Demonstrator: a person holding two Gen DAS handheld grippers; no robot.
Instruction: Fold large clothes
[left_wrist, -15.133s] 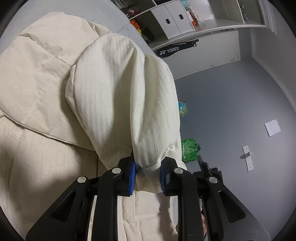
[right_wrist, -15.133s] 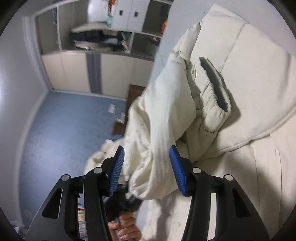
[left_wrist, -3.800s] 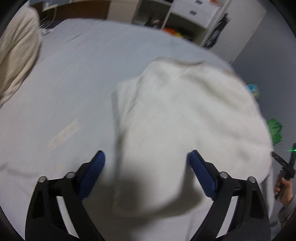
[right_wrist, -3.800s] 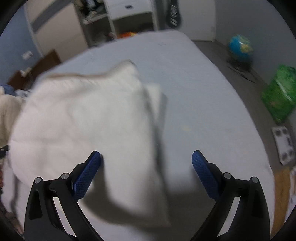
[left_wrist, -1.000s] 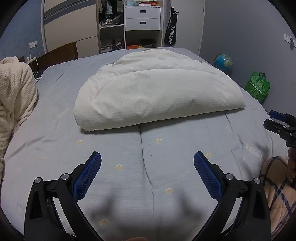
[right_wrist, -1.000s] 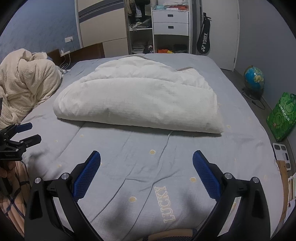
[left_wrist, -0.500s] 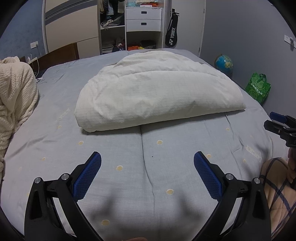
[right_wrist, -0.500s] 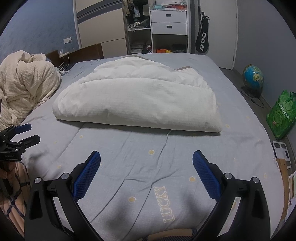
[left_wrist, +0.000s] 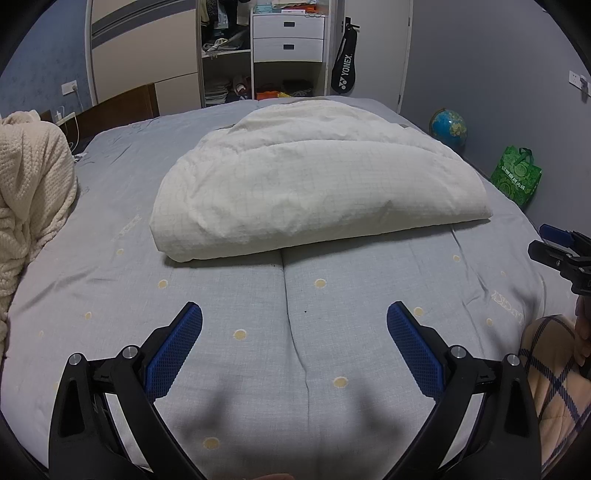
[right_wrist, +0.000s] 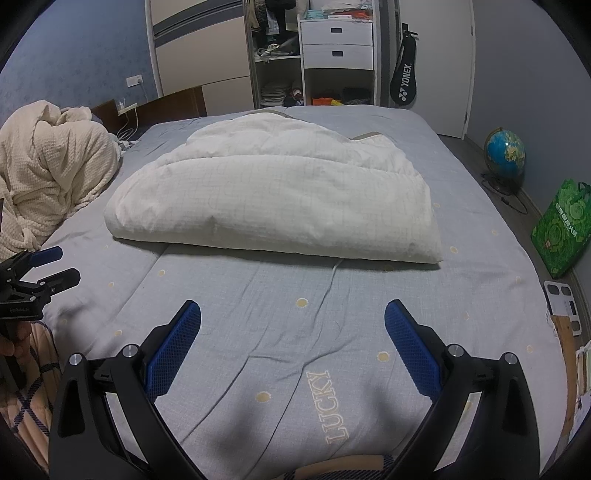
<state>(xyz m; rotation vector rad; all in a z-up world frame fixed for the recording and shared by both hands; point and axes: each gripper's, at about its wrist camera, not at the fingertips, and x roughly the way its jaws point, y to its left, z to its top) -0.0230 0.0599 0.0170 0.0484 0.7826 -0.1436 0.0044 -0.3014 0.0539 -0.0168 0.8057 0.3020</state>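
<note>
Folded white coat (left_wrist: 314, 184) lies well ahead of both wide-open, empty grippers (left_wrist: 293, 336) (right_wrist: 291, 332).

One folded white quilted garment (left_wrist: 314, 192) lies on one grey bed (left_wrist: 221, 295). One cream knitted blanket (left_wrist: 29, 192) is heaped at nine o'clock. Two claws show: the left claw (left_wrist: 294, 341) and the right claw (right_wrist: 292, 341), each with two blue pads. At two o'clock stand one globe (left_wrist: 448, 127) and one green bag (left_wrist: 517, 175). At twelve o'clock are two white drawers (left_wrist: 288, 35) and one racket case (left_wrist: 343, 70).
</note>
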